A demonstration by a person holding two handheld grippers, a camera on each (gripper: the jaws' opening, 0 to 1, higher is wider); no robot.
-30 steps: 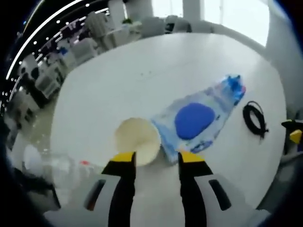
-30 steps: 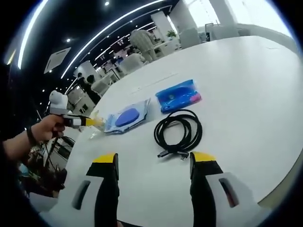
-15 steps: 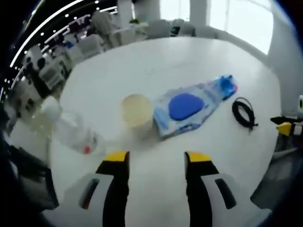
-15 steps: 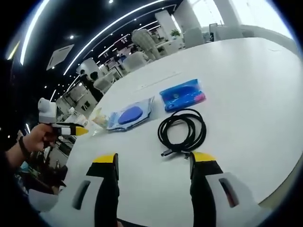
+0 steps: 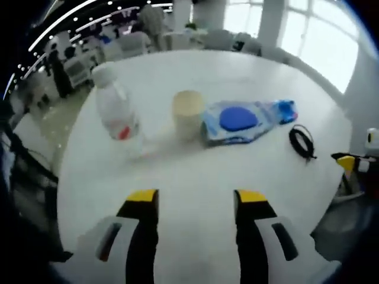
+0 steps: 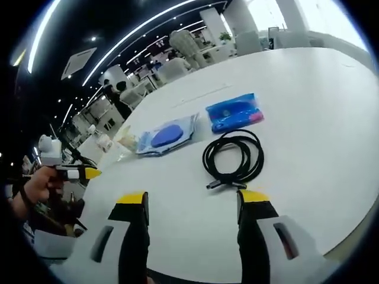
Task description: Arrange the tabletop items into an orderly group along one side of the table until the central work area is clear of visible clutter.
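Seemingly bare table [image 5: 195, 177] before parted left gripper [image 5: 192, 204].

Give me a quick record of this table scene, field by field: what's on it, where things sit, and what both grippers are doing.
surface: white table
bottle: clear plastic bottle, white cap, upright
cup: cream paper cup, upright, between the bottle and the pouch
pouch: clear pouch with blue disc, lying flat beside the cup
blue packet: blue packet, flat, beyond the cable
cable: coiled black cable, apart from the packet
left gripper: left gripper open, holding nothing, above bare table
right gripper: right gripper open, holding nothing, cable just ahead of it
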